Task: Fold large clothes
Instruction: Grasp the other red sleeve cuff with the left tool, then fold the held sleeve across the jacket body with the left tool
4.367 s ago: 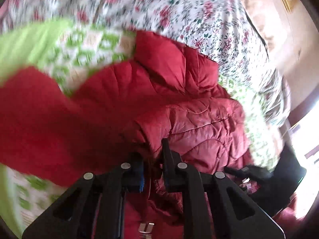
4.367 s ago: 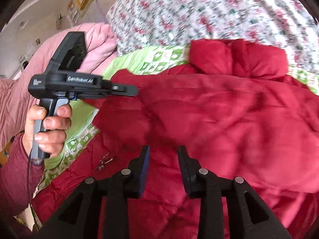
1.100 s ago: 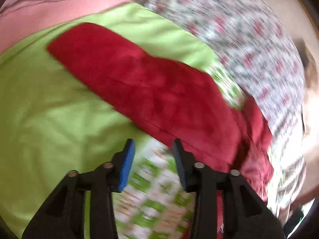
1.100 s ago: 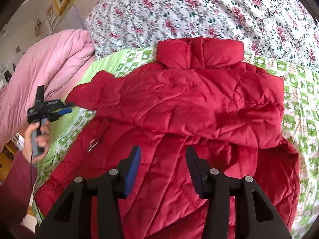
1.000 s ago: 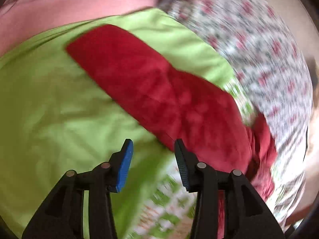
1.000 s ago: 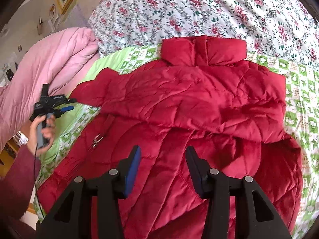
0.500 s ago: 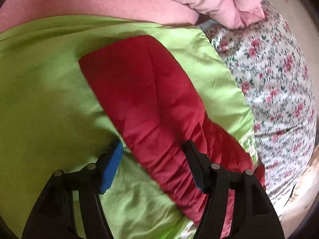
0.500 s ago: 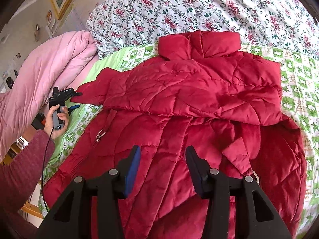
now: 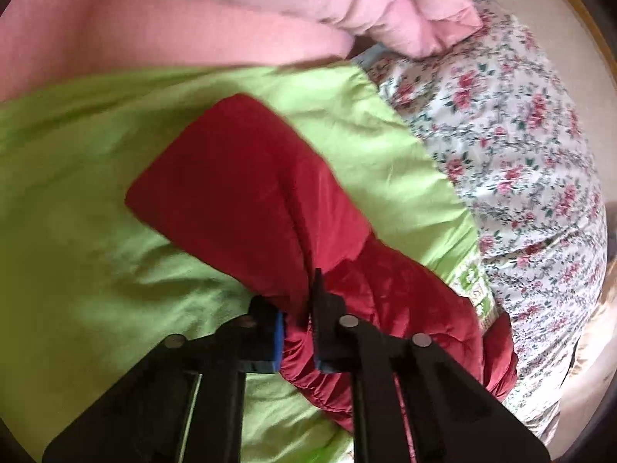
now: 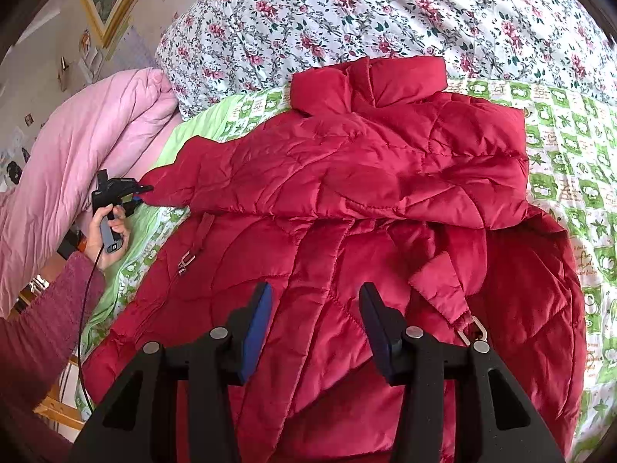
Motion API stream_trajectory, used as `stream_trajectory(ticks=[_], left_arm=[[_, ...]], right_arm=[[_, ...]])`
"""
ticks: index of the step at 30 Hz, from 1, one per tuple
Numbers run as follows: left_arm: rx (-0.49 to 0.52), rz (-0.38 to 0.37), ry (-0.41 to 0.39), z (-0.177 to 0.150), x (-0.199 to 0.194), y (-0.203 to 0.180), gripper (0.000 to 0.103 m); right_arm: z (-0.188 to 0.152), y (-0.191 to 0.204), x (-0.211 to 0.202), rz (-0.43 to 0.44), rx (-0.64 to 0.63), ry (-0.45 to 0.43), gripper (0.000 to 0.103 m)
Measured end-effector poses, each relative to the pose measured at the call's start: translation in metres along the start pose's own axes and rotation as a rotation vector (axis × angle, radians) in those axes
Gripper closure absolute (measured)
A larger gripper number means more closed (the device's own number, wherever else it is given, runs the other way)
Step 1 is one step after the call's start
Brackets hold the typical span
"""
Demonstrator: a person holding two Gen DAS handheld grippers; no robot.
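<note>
A red quilted jacket lies spread on the bed, collar at the far end, one sleeve folded across its chest. Its other sleeve stretches out over the plain green sheet. My left gripper is closing tight on that sleeve, with bunched red fabric pinched between its pads. The right wrist view shows the same left gripper at the sleeve's end, held in a hand. My right gripper hovers open over the jacket's lower front, nothing between its fingers.
A pink quilt is heaped at the left of the bed. A floral duvet lies beyond the collar. A green-and-white patterned sheet shows at the right. A metal clasp and a zipper pull lie on the jacket.
The left gripper stood open around the sleeve half a second ago and has now shut on it, gathering the fabric. The right gripper has barely shifted and stays open.
</note>
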State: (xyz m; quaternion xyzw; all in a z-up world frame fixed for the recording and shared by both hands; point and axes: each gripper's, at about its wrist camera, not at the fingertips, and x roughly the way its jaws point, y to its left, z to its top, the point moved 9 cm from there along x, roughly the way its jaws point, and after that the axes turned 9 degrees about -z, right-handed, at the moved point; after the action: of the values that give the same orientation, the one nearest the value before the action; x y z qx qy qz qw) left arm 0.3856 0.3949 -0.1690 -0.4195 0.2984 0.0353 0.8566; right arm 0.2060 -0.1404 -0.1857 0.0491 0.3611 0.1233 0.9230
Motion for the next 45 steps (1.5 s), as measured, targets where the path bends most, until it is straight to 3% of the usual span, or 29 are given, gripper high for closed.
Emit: stream_trajectory(ticks=[11,22,29,38,41,45], left_arm=[[0.189,-0.124,-0.048,-0.016,-0.047,-0.095,0.097],[0.453,-0.288,-0.017,-0.085,-0.073,-0.228,0.097],[0.594,-0.380,0.089,-0.153,-0.068,-0.297,0.097],[0.668,-0.450,0.226,-0.245,-0.043,-0.341,0.097],[0.714,-0.431,0.262,-0.280,-0.030,-0.349,0.097],[0.822,-0.349,0.288,-0.322,-0.006,-0.354,0.097]], right_arm=[[0.004,-0.010,-0.005,0.020,0.059,-0.014,0.053],[0.014,-0.023,-0.018,0.029,0.119,-0.042,0.053],[0.024,-0.037,-0.028,0.044,0.167,-0.067,0.053],[0.028,-0.060,-0.032,0.054,0.234,-0.077,0.053],[0.028,-0.070,-0.028,0.068,0.278,-0.069,0.053],[0.038,-0.083,-0.024,0.097,0.332,-0.071,0.053]])
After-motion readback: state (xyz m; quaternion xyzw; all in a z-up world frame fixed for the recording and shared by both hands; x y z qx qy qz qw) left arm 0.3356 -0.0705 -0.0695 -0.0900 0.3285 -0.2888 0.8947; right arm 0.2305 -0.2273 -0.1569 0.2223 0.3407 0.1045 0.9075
